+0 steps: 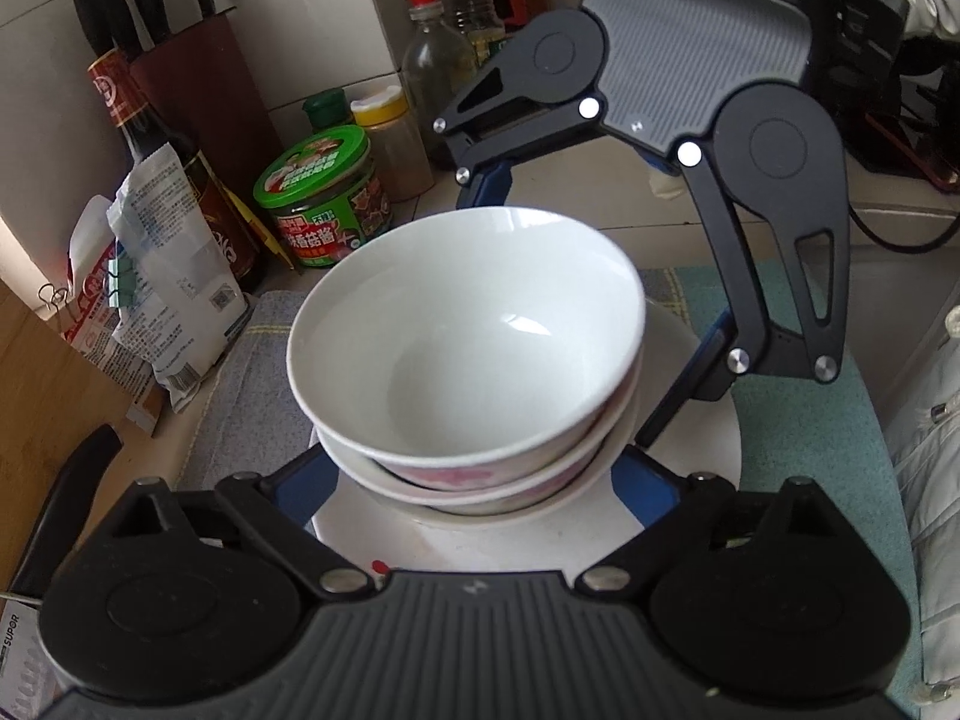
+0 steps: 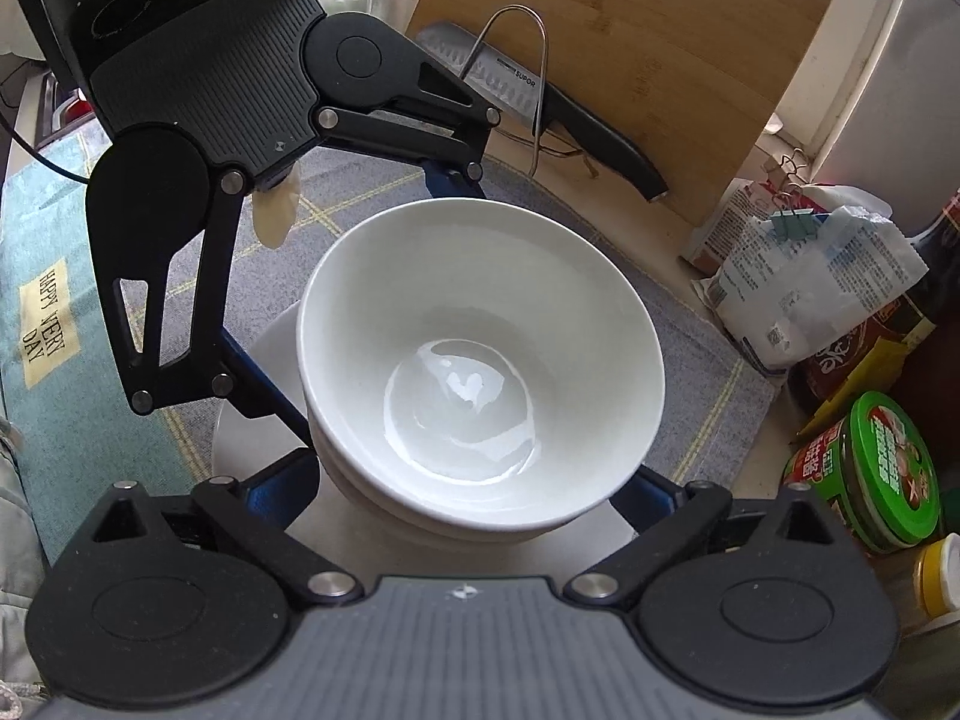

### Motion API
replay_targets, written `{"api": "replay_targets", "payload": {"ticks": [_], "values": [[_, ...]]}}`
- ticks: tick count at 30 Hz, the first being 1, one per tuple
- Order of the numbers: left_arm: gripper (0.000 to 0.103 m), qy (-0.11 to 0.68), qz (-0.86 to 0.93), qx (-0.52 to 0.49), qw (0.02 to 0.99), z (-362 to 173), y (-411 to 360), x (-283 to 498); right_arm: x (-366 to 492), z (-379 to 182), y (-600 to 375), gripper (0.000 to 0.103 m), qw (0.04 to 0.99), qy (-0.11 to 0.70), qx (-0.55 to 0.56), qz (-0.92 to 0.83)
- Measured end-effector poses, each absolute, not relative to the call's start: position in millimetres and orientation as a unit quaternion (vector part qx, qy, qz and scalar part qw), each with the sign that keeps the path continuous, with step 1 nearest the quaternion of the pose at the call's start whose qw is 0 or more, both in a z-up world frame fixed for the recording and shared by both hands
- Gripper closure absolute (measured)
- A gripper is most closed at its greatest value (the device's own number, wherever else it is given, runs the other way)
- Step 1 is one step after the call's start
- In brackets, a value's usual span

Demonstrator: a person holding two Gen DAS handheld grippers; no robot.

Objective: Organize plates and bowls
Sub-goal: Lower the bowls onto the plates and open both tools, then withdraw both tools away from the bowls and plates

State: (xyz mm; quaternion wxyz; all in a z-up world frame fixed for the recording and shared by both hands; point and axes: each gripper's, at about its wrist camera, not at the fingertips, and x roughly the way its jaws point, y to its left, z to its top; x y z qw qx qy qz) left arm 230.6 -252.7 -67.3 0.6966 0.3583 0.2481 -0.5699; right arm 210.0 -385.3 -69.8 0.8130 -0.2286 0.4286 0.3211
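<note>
A stack of white bowls point(image 1: 468, 336) stands on a white plate point(image 1: 690, 444) on a cloth mat; the lower bowls carry pink print. It also shows in the right wrist view point(image 2: 480, 360), on the plate point(image 2: 252, 420). My left gripper point(image 1: 474, 492) is spread wide around the stack's near side, its blue fingers point(image 1: 300, 492) beside the lower bowls. My right gripper point(image 1: 600, 300) reaches in from the far side, its blue fingers point(image 2: 648, 492) also spread around the stack. Whether the fingers touch the bowls is hidden.
A green-lidded jar point(image 1: 324, 198), sauce bottles point(image 1: 150, 144), a knife block point(image 1: 198, 84) and clipped bags point(image 1: 162, 276) crowd the left. A wooden cutting board point(image 2: 630, 60) with a knife point(image 2: 540, 96) leans behind. A teal mat point(image 2: 48, 312) lies alongside.
</note>
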Motion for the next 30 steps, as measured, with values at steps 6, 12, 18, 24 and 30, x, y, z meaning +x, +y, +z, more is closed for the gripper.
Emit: {"api": "replay_targets", "payload": {"ticks": [6, 12, 18, 24, 30], "values": [[0.003, 0.254, -0.56, 0.354, 0.705, -66.6, -247.0, 222.2, 206.9, -69.5, -384.5, 0.0, 0.817, 0.428, -0.224, 0.313], [0.003, 0.271, -0.532, 0.308, 0.74, -60.1, -235.1, 213.1, 203.0, -68.2, -384.4, 0.0, 0.823, 0.426, -0.219, 0.305], [0.003, 0.273, -0.476, 0.254, 0.797, -48.5, -216.1, 198.7, 194.0, -64.5, -383.0, 0.0, 0.832, 0.427, -0.211, 0.285], [0.003, 0.255, -0.404, 0.173, 0.862, -35.3, -185.3, 177.5, 179.5, -62.1, -379.3, 0.0, 0.854, 0.438, -0.18, 0.216], [0.001, 0.25, -0.321, 0.108, 0.907, -30.2, -151.8, 156.5, 144.4, -60.1, -367.2, 0.0, 0.878, 0.456, -0.115, 0.086]]}}
